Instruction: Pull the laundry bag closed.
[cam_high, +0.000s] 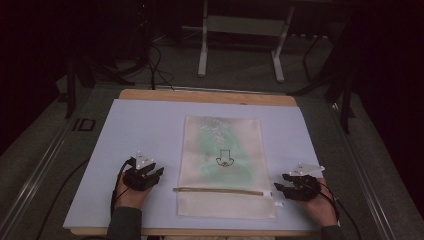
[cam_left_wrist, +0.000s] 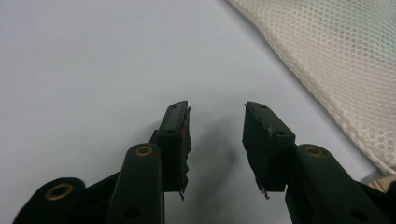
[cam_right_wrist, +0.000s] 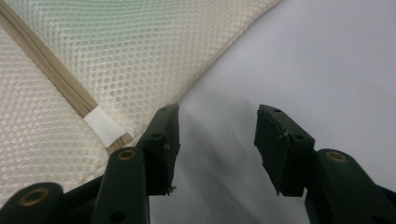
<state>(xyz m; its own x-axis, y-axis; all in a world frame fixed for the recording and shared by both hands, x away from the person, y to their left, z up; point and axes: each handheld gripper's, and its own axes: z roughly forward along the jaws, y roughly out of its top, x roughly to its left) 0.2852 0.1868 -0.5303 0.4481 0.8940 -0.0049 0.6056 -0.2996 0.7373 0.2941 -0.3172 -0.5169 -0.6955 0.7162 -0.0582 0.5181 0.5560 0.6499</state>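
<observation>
A cream mesh bag (cam_high: 222, 165) lies flat in the middle of the pale blue mat (cam_high: 140, 130), with something green inside and a tan zipper (cam_high: 220, 190) across its near end. My left gripper (cam_high: 156, 174) rests open on the mat just left of the bag. In the left gripper view the left gripper (cam_left_wrist: 217, 116) holds nothing and the bag's mesh (cam_left_wrist: 336, 60) lies off to the upper right. My right gripper (cam_high: 278, 182) stands open at the bag's right edge. In the right gripper view the right gripper (cam_right_wrist: 218, 123) is empty, beside the white zipper end tab (cam_right_wrist: 103, 125).
The mat lies on a wooden board (cam_high: 210, 96) whose edge shows at the far side. Beyond it are a dark floor, cables (cam_high: 155, 65) and the white legs of a stand (cam_high: 202, 50). Bare mat stretches left and far of the bag.
</observation>
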